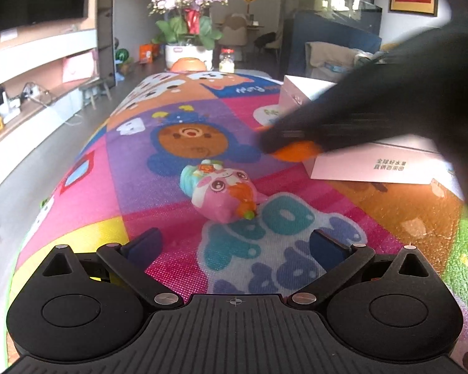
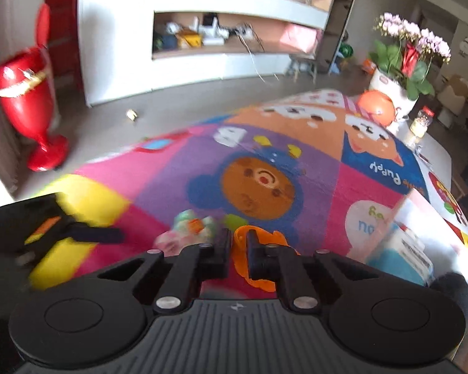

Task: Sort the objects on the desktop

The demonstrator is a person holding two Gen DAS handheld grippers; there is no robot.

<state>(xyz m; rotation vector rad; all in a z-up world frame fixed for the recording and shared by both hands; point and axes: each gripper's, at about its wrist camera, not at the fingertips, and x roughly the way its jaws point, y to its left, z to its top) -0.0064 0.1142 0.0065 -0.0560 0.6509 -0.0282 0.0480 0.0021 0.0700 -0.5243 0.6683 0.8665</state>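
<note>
Step in hand: the carry leg of one pick. Right gripper [image 2: 235, 249] is clamped on an orange plastic toy [image 2: 259, 258], jaws nearly together with the piece pinched between the pads; in the left wrist view the same toy [image 1: 296, 151] hangs under the blurred black gripper body [image 1: 374, 106], just above the play mat [image 1: 134, 168] and right at the near corner of the pink box [image 1: 374, 168]. Left gripper [image 1: 234, 243] is wide open, nothing between its fingers, hovering low over the mat. The pink plush unicorn [image 1: 221, 190] lies at 12 o'clock from the left gripper, close, untouched, on its side. Next move, my read: right hand swings toward 3 o'clock over the open box and releases; needs clearance over the box wall. Then left drops straight ahead onto the plush, which is soft, so grip mid-body.
</note>
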